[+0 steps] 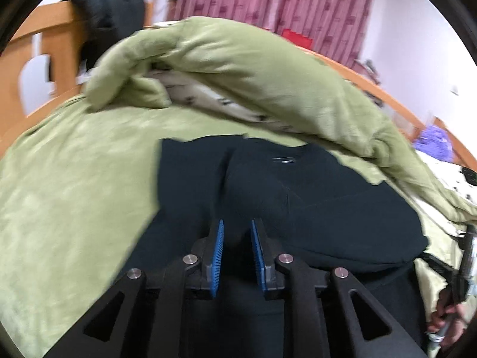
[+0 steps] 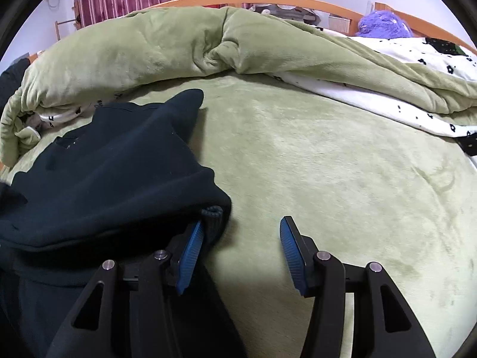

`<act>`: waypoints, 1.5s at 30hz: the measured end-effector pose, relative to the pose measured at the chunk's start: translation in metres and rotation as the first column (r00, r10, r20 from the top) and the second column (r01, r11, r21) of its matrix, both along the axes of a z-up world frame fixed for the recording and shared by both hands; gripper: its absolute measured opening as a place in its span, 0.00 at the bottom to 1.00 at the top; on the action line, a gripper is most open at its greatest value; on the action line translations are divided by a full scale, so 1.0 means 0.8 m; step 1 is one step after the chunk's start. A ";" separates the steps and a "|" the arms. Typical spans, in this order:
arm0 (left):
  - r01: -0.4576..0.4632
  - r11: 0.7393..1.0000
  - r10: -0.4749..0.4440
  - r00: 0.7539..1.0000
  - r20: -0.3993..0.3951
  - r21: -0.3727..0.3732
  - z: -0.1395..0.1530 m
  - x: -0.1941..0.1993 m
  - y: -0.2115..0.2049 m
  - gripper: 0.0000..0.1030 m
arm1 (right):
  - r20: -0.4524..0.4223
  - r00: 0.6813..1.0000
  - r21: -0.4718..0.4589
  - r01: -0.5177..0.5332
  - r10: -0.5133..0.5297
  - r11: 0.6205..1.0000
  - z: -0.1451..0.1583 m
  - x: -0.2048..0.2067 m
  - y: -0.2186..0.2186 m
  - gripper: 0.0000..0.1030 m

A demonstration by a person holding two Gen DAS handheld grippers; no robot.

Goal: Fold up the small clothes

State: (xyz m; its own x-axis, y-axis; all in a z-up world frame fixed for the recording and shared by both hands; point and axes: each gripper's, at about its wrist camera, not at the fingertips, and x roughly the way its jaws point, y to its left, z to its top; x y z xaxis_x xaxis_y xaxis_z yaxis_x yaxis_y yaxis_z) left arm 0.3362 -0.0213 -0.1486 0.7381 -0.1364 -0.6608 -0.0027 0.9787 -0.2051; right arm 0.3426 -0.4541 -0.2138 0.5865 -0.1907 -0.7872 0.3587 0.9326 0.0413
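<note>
Dark navy garment point(image 1: 298, 208) spread on green bed cover point(image 1: 74, 194), partly folded, with a bunched ribbed cuff point(image 2: 213, 217) at its near right edge. In the right wrist view, same garment point(image 2: 104, 179) heaped over the left half, one point of cloth sticking up toward the rolled duvet.

Left gripper point(image 1: 236, 229) hovering over the dark cloth, blue pads point(image 1: 219, 253) close together but with a narrow gap between, nothing pinched there as far as the blurred view shows. Right gripper point(image 2: 241, 226) spread wide, left pad point(image 2: 190, 256) touching the garment's cuff edge, right pad apart over bare green cover point(image 2: 328, 179); no grip on the cloth.

Beyond the garment, rolled green duvet point(image 1: 238, 68) with white flowered lining point(image 2: 372, 104) lying across the bed. Behind that, wooden bed frame point(image 1: 59, 29), pink patterned curtain point(image 1: 283, 0), purple fluffy thing point(image 2: 381, 25) at far right. A hand point(image 1: 447, 313) on the other tool's handle at the lower right rim of the left wrist view.
</note>
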 end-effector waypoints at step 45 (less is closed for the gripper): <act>0.095 0.994 -0.104 0.978 -0.183 -0.056 -0.071 0.065 0.009 0.44 | 0.042 0.992 0.038 -0.121 0.119 0.992 -0.012 0.041 0.013 0.44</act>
